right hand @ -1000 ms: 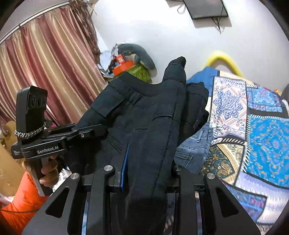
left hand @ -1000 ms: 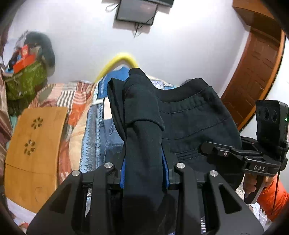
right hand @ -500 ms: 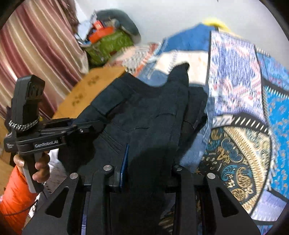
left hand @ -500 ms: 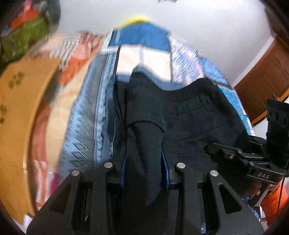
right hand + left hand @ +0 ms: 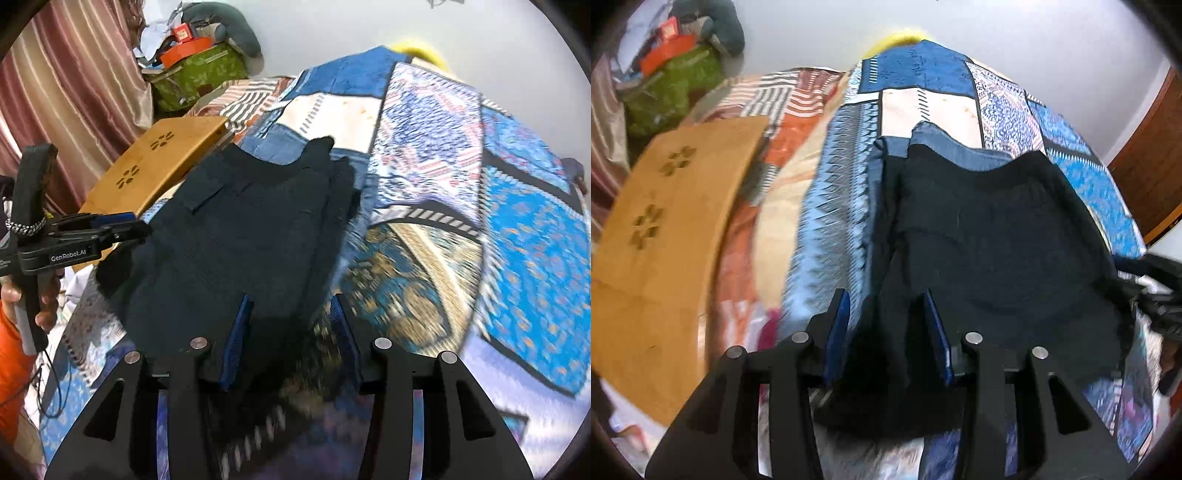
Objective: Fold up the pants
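Note:
The folded dark navy pants [image 5: 990, 240] lie flat on the patterned blue bedspread [image 5: 846, 206], on top of a pair of blue jeans [image 5: 956, 147]. My left gripper [image 5: 886, 325] is open at the pants' near left edge, with loose cloth between its blue pads. My right gripper [image 5: 291, 332] is open at the pants' [image 5: 240, 236] near right edge, with cloth lying between its fingers. The left gripper also shows in the right wrist view [image 5: 114, 227], open at the pants' left corner.
A wooden lap table [image 5: 665, 236] lies on the bed left of the pants, also seen in the right wrist view [image 5: 155, 162]. A green bag with clutter [image 5: 195, 74] and striped curtains [image 5: 66, 85] stand at the back left. A wooden door [image 5: 1148, 155] is at the right.
Both grippers lowered the pants from mid-air onto the bed and opened, letting go of the cloth. The pants now lie flat over the jeans.

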### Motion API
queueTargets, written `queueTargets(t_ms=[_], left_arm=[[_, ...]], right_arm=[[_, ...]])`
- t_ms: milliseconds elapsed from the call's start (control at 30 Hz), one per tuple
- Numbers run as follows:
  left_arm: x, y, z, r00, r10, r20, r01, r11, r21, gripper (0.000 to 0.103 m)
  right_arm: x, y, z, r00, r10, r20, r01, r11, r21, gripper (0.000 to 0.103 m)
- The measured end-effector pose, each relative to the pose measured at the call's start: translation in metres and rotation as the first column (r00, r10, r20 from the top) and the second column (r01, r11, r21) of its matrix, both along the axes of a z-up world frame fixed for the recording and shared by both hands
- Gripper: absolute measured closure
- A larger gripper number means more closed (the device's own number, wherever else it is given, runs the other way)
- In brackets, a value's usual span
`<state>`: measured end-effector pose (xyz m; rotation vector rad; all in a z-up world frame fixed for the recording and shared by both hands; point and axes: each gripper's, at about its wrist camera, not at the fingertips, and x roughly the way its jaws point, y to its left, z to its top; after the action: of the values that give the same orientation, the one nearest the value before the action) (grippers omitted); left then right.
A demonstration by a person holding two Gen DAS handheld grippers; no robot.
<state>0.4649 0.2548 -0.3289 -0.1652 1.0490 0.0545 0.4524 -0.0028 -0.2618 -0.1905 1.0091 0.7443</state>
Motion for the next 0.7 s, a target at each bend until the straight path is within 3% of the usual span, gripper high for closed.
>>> queueTargets(t_ms=[100, 267, 333, 467, 700], left_arm=[[-0.028, -0.011, 0.031, 0.999, -0.013, 0.035, 0.01, 0.998, 0.064, 0.062], [-0.088, -0.043, 0.102, 0.984, -0.049, 0.173, 0.022, 0.988, 0.154, 0.062], [-0.122, -0.06, 0.137, 0.965, -0.072, 0.253, 0.02, 0.979, 0.201, 0.062], [-0.178, -0.086, 0.187, 0.925, -0.077, 0.372, -0.008, 0.975, 0.224, 0.061], [-0.275, -0.119, 0.251, 0.823, -0.077, 0.563, -0.027, 0.984, 0.175, 0.061]], right_arm=[[-0.02, -0.013, 0.026, 0.998, -0.011, 0.063, 0.011, 1.0, 0.0, 0.061], [-0.067, -0.033, 0.082, 0.985, -0.047, 0.165, 0.032, 0.995, 0.093, 0.061], [-0.089, -0.042, 0.105, 0.973, -0.057, 0.222, 0.03, 0.992, 0.124, 0.061], [-0.143, -0.054, 0.151, 0.931, -0.097, 0.353, 0.023, 0.978, 0.207, 0.061], [-0.229, -0.07, 0.203, 0.84, -0.167, 0.516, -0.022, 0.94, 0.339, 0.062]])
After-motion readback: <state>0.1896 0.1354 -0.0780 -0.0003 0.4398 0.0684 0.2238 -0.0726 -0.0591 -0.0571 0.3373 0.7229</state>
